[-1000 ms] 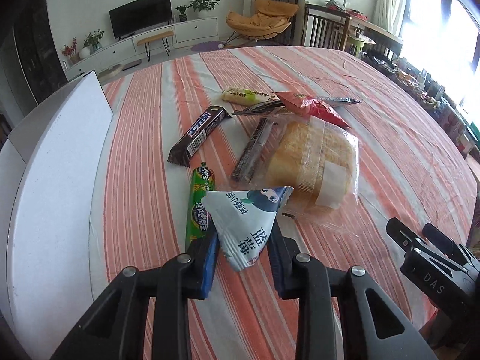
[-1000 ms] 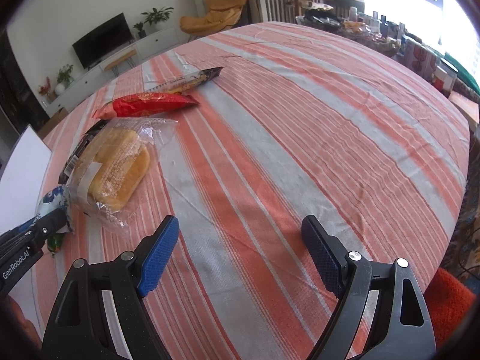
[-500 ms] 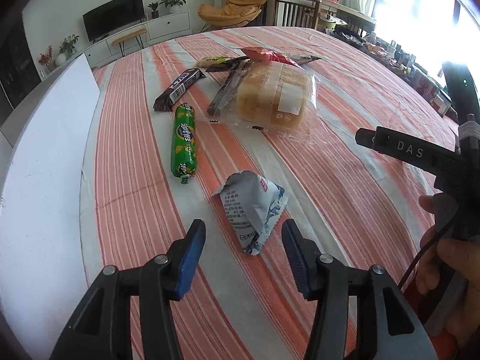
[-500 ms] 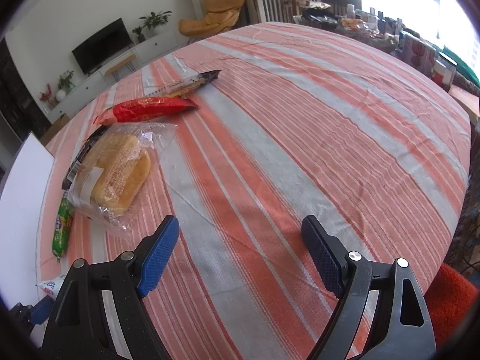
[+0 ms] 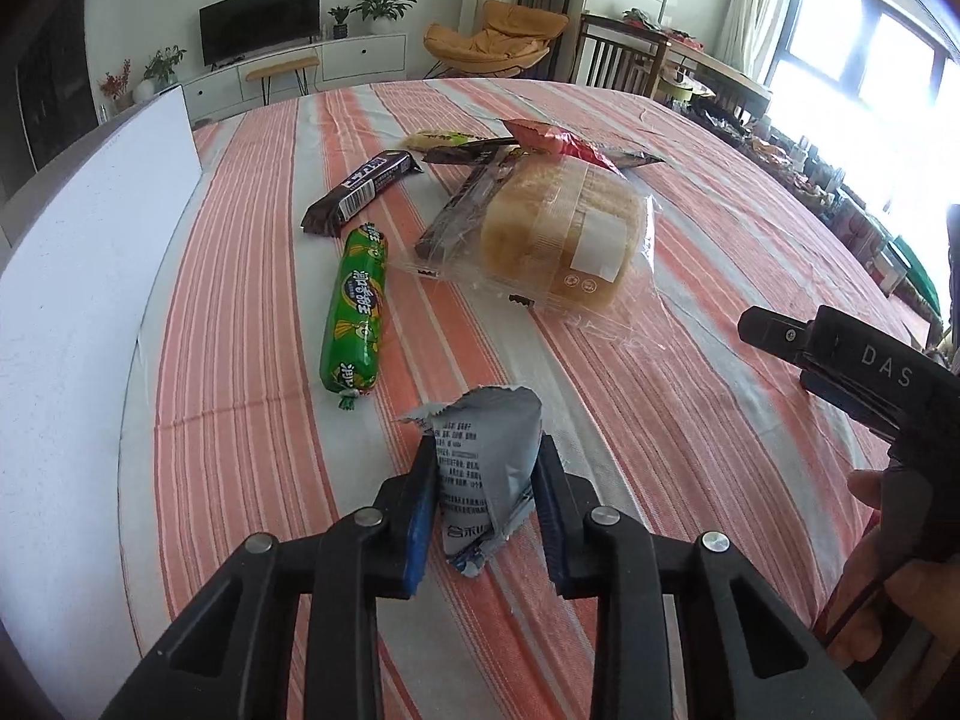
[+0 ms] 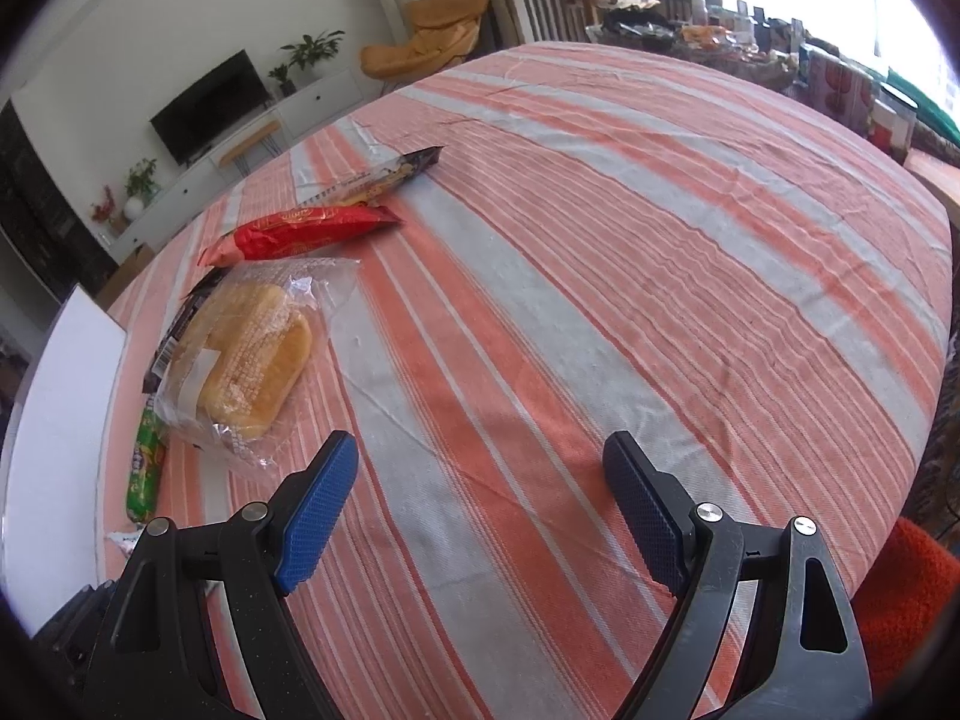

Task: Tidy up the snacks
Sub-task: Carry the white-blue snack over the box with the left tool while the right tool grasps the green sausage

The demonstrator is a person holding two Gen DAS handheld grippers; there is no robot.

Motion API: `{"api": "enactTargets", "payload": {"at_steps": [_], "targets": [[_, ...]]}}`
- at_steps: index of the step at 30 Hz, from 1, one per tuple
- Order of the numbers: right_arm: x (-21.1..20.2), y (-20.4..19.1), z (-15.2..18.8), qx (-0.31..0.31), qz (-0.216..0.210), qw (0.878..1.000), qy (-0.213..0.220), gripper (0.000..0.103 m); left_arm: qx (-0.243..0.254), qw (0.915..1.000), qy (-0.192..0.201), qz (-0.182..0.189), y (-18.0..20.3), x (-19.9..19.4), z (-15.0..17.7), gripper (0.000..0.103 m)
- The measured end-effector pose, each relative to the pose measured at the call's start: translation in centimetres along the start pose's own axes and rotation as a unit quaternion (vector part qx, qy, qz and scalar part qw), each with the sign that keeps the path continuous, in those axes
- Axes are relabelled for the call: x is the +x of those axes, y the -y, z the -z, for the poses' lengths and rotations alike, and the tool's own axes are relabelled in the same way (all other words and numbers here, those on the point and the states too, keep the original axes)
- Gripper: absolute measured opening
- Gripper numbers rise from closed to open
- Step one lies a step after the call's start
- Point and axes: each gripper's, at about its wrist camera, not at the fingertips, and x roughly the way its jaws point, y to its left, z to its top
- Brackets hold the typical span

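My left gripper (image 5: pixel 485 459) is shut on a grey triangular snack pouch (image 5: pixel 486 468), held just over the striped tablecloth. Ahead lie a green sausage stick (image 5: pixel 355 315), a bagged bread loaf (image 5: pixel 561 240), a dark chocolate bar (image 5: pixel 360 189), a dark wafer bar (image 5: pixel 459 210), a red packet (image 5: pixel 558 144) and a pale yellow bar (image 5: pixel 435 140). My right gripper (image 6: pixel 480 480) is open and empty above bare cloth. The bread (image 6: pixel 246 357), red packet (image 6: pixel 300 234) and a dark long packet (image 6: pixel 384 177) lie to its left.
A white board (image 5: pixel 78 300) stands along the table's left edge, also in the right wrist view (image 6: pixel 54 450). The right gripper's black body and a hand (image 5: pixel 864 372) show at the right. Clutter lines the far right side (image 6: pixel 840 84).
The pouch was released onto the cloth half a second ago with the jaws open. Now the left jaws have closed on it again, its printed back facing me.
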Motion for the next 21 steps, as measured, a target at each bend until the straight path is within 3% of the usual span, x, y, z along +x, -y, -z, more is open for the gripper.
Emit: {"api": "enactTargets", "payload": {"at_steps": [3,6,8,11,13,17,19,21], "targets": [[-0.2,1.8,-0.1,0.058,-0.119,0.991,-0.011,0.087,-0.036,0.9987,0.009,0.034,-1.1,-3.1,0.5,0.029],[0.3,0.7,0.3,0.055,-0.231,0.968,-0.076,0.086,-0.062,0.9949,0.024,0.075,-1.7,-7.7,0.6,0.029],[0.5,-1.6,0.7,0.031,-0.276,0.953,-0.121,0.086,-0.071,0.9926,0.042,0.089,-2.1,-11.3,0.6,0.029],[1.1,-7.1,0.9,-0.015,-0.324,0.928,-0.181,0.086,-0.072,0.9915,0.074,0.079,-3.5,-15.7,0.7,0.029],[2.5,-11.6,0.7,-0.055,-0.307,0.926,-0.214,0.085,-0.08,0.9902,0.091,0.07,-4.8,-17.8,0.7,0.029],[6.8,-19.0,0.1,-0.119,-0.225,0.937,-0.24,0.083,-0.097,0.9871,0.12,0.043,-7.5,-20.7,1.4,0.029],[8.5,-21.8,-0.1,-0.147,-0.179,0.944,-0.236,0.061,-0.102,0.9865,0.126,0.026,-8.5,-21.3,2.0,0.029],[9.3,-23.7,-0.6,-0.163,-0.139,0.951,-0.222,0.055,-0.108,0.9863,0.124,0.016,-9.5,-21.4,2.6,0.029]]}}
